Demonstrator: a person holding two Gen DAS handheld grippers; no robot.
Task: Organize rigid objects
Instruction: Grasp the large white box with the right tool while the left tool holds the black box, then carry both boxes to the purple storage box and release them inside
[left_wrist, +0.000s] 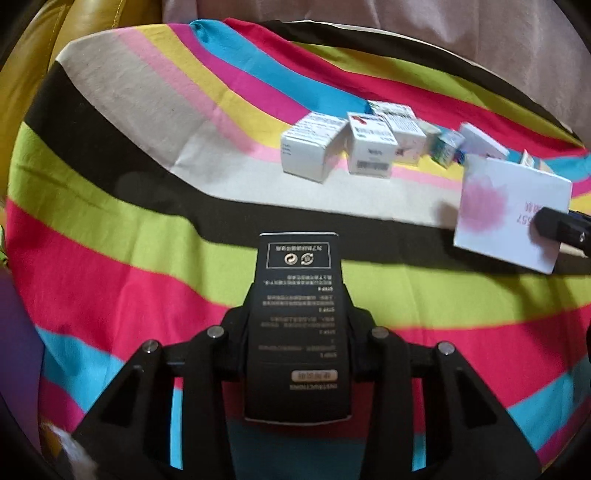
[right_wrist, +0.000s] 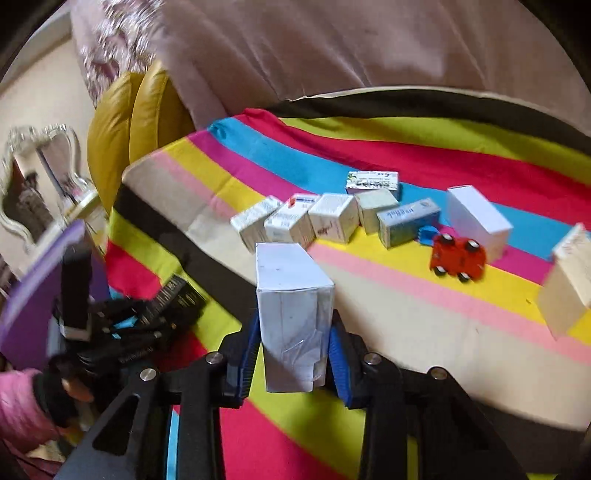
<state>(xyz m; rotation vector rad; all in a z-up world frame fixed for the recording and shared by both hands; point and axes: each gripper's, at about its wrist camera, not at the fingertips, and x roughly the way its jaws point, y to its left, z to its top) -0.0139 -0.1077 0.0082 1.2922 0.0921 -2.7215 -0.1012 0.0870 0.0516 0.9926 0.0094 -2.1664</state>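
two grippers, two boxes in hand. the left gripper (left_wrist: 297, 332) has its fingers clamped on the sides of a black box (left_wrist: 298, 325) with white print, long face up, poking forward above the striped cloth (left_wrist: 110, 236). over in the right wrist view, the right gripper (right_wrist: 293, 350) pinches a white box (right_wrist: 291, 314) between its blue pads (right_wrist: 338, 354), the box standing up out of the fingers. that same white box shows at the right edge of the left view, a pink smudge on its face, one dark finger pressed against it. further back on the cloth, a row of small white boxes (right_wrist: 295, 221) sits edge to edge across the yellow and pink stripes, with a bluish box (right_wrist: 406, 221) at its right end and another box (right_wrist: 373, 181) lying just behind. beside those, a red toy car (right_wrist: 458, 258) lies wheels up, next to a taller white box (right_wrist: 478, 218). one more pale box (right_wrist: 569, 277) stands near the right edge. a pink sleeve (right_wrist: 18, 402) shows at the lower left, behind the left gripper.
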